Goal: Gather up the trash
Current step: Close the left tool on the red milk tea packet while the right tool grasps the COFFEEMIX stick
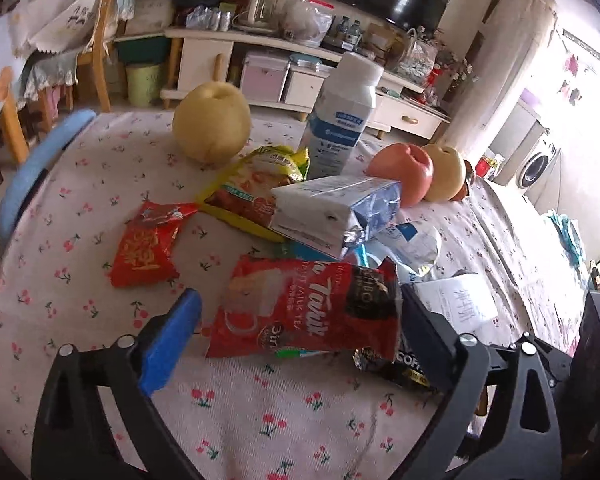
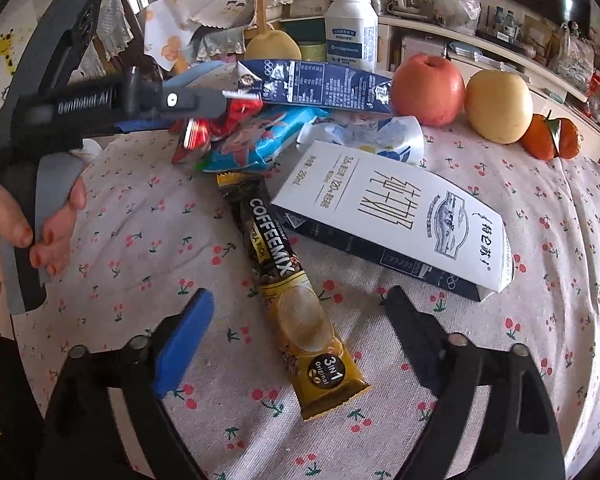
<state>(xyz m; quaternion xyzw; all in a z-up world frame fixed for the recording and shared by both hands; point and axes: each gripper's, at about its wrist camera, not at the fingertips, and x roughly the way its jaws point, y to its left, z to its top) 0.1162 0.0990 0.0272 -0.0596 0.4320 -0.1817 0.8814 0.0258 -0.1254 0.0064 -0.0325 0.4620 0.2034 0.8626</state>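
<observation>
Right tool (image 2: 300, 312) spread, straddling the coffee sachet (image 2: 290, 280) to pinch it; left tool (image 1: 300, 312) spread around the milk-tea packet (image 1: 304, 308).

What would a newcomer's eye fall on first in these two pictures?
Probably the heap of wrappers and cartons mid-table: a red milk tea packet between the left gripper's open fingers, a coffee sachet between the right gripper's. Behind stand a white bottle, an apple and pears.
</observation>
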